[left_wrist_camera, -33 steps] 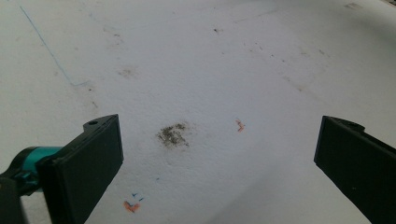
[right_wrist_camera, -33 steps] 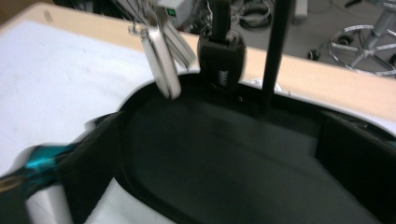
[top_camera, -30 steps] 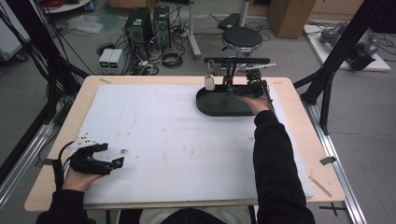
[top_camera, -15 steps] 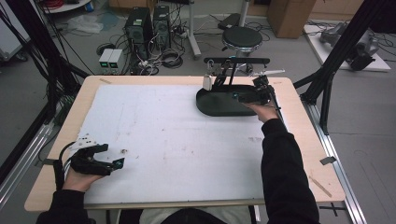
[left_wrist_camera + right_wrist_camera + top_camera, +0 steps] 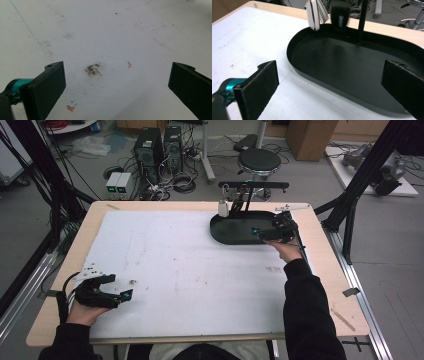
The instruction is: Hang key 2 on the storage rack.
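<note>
A black oval tray (image 5: 235, 231) sits at the back right of the white mat (image 5: 190, 270). From a stand's bar (image 5: 252, 185) at the tray's far side hang a white tag-like piece (image 5: 223, 209) and a dark piece. My right gripper (image 5: 262, 234) hovers over the tray's right end, open and holding nothing. In the right gripper view the tray (image 5: 352, 62) lies between my open jaws (image 5: 329, 68), with the white piece (image 5: 314, 12) and a black piece (image 5: 340, 13) beyond. My left gripper (image 5: 122, 296) rests near the front left, open (image 5: 117, 70) over bare mat.
A dark smudge (image 5: 93, 69) and small orange marks (image 5: 129, 64) stain the mat under the left gripper. The wooden table edge (image 5: 330, 285) borders the mat. Behind the table stand computer boxes (image 5: 155, 145), a stool (image 5: 259, 160) and cables; black frame poles rise at both sides.
The right gripper has shifted a little to the right and back toward the person over the tray's right end. The left gripper has stayed about where it was.
</note>
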`<state>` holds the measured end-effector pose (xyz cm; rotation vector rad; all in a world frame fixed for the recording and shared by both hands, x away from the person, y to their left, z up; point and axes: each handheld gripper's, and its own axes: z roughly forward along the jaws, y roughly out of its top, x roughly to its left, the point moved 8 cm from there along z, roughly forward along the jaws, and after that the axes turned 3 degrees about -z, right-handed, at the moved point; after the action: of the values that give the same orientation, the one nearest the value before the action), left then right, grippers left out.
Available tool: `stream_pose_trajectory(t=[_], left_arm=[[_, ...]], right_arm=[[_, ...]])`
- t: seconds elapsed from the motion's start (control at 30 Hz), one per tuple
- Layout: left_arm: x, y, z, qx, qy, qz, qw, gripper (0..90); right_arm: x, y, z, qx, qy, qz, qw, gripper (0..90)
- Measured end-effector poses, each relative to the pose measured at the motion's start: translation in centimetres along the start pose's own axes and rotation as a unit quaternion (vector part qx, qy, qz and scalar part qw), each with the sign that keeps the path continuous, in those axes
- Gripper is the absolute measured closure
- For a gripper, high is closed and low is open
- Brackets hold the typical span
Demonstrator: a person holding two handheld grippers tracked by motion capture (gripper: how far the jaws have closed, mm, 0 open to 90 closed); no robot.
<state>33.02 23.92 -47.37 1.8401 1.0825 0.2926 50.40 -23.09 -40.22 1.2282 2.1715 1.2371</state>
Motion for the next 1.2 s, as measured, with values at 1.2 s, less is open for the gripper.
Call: stream_pose_trajectory(t=[1.2], left_arm=[[-0.4, -0.5, 1.0, 0.025, -0.016, 0.014, 0.9995, 1.7]], right_arm=[[1.5, -9.0, -6.4, -0.006, 0.003, -0.023, 0.9997, 0.7]])
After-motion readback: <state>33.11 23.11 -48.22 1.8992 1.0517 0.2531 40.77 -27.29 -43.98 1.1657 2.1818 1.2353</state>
